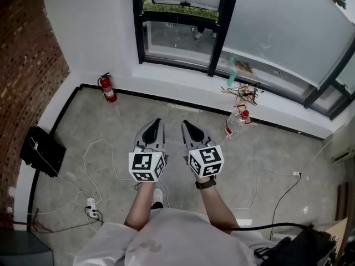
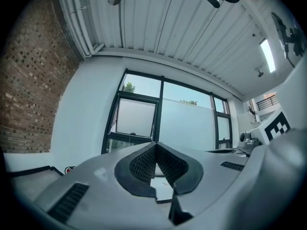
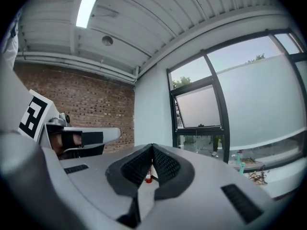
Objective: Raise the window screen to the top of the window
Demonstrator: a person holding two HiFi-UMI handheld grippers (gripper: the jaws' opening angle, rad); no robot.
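Both tongs are fully closed, pads pressed together, nothing held; left tongs [image 1: 157,122] and right tongs [image 1: 186,124] sit side by side at centre frame in the head view, close but not touching, tips aimed at the window [image 1: 222,26] across the top of the frame and well apart from it; window screen [image 2: 135,118] is the pale panel in the window's left-hand opening, centre-left in the left gripper view, its lower edge above the sill [image 1: 166,77] with a clear strip beneath showing outdoors; fire extinguisher [image 1: 108,88] stands on the floor [image 1: 277,148] by the wall, upper left; plastic bottle [image 1: 236,123] on the floor right of centre; tangle of sticks [image 1: 244,93] on the sill, upper right; black case [image 1: 41,150] at left edge beside the brick wall [image 1: 22,65]; white cables [image 1: 94,159] trail across the floor.
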